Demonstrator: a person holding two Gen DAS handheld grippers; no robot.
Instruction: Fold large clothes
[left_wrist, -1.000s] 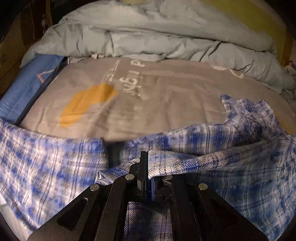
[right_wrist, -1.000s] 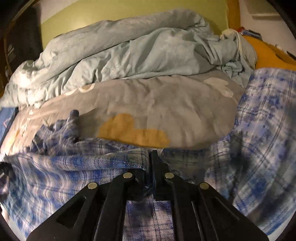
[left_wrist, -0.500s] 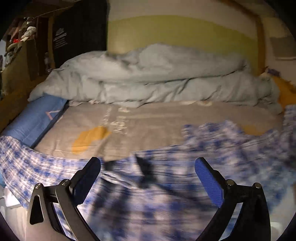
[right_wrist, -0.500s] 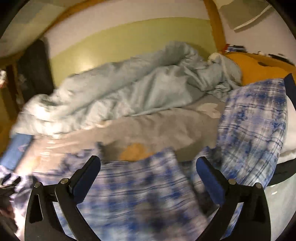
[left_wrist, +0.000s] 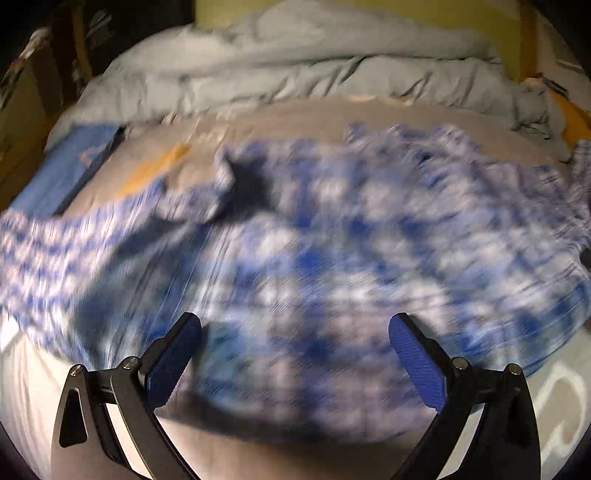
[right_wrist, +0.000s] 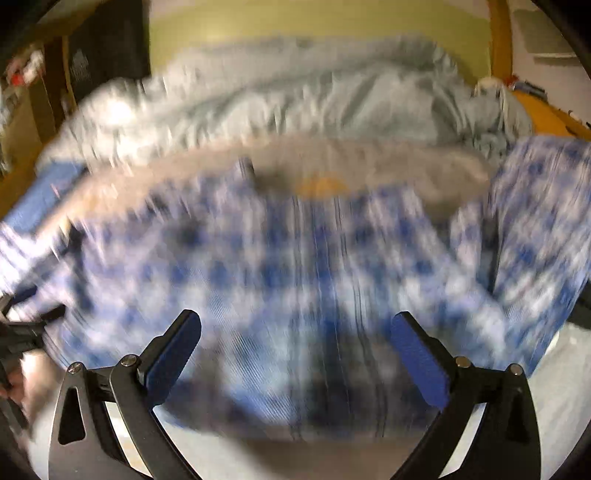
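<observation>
Item: blue-and-white plaid cotton shirt (left_wrist: 332, 240), spread on the bed (left_wrist: 369, 114), twelve o'clock of my left claw (left_wrist: 295, 354) and right claw (right_wrist: 295, 354). Both gape wide, empty. Fold laid; next, I regrasp an edge.

L tool (left_wrist: 294, 325) + R tool (right_wrist: 295, 324) | let go, now wide | plaid shirt (left_wrist: 332, 240) dropped flat on bed

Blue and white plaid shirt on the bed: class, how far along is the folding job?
Done: the blue and white plaid shirt lies spread over the grey printed bedsheet. In hand: nothing; the left gripper and right gripper both have jaws wide open, clear of the cloth. Left: no tidy fold shows through the blur, so the folding remains.
</observation>
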